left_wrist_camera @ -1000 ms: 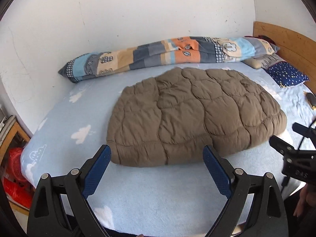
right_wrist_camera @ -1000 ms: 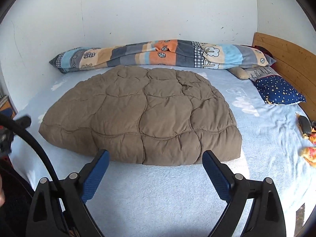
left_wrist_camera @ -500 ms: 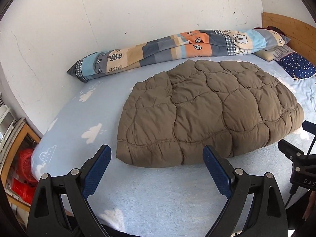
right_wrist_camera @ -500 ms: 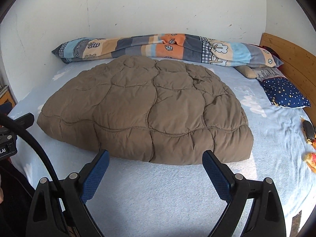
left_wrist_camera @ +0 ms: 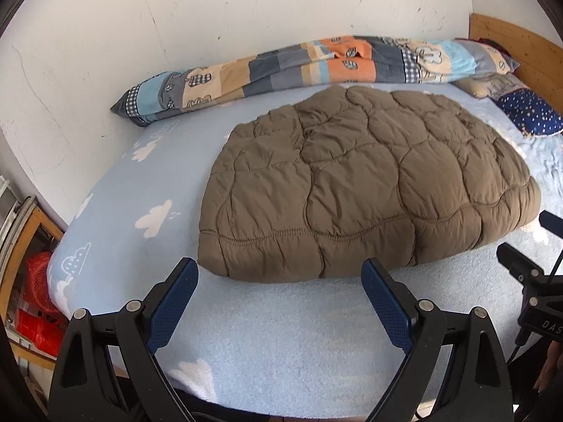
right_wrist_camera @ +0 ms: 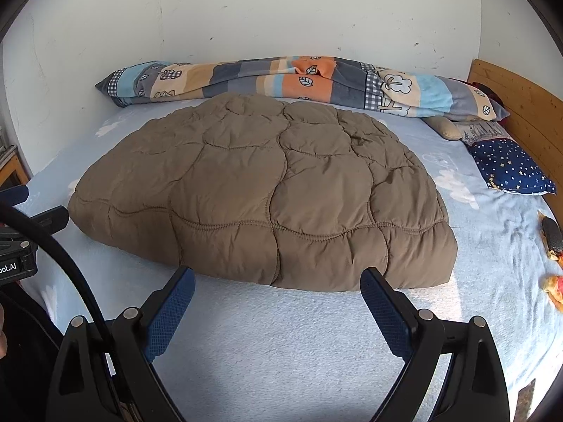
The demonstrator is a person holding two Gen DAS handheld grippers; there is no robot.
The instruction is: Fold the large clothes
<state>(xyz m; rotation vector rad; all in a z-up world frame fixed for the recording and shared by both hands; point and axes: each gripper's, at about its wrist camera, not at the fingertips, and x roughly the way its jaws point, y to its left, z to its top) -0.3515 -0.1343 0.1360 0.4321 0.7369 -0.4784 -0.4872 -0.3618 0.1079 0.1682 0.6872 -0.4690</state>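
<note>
Here, one brown quilted garment [left_wrist_camera: 366,190], thick and puffy with curved stitched seams, lies folded into a flat, rounded bundle in the middle of the bed [left_wrist_camera: 292,334]; its straight thick edge faces the near edge of the bed, and its far side nearly touches the patchwork blanket [left_wrist_camera: 316,63]. The bed has a light blue sheet with white clouds. The left gripper [left_wrist_camera: 279,283] hangs over the near edge of the bed and points downward at a slant toward the left front corner of the garment; its jaws are spread wide and nothing is between them, and the fingertips are near the garment but not touching it. The right gripper [right_wrist_camera: 278,283] is in the same pose, tilted down toward the right half of the front edge, with its jaws spread wide and empty, also just short of the fabric. Each gripper shows at the side of the other's view. There is one patchwork blanket, rolled long against the white wall [right_wrist_camera: 246,14] at the far edge of the bed. One dark blue pillow with stars [right_wrist_camera: 510,168] lies by the wooden headboard [right_wrist_camera: 527,112] at the right end. A red basket [left_wrist_camera: 38,292] stands on the floor beside the left end of the bed.
</note>
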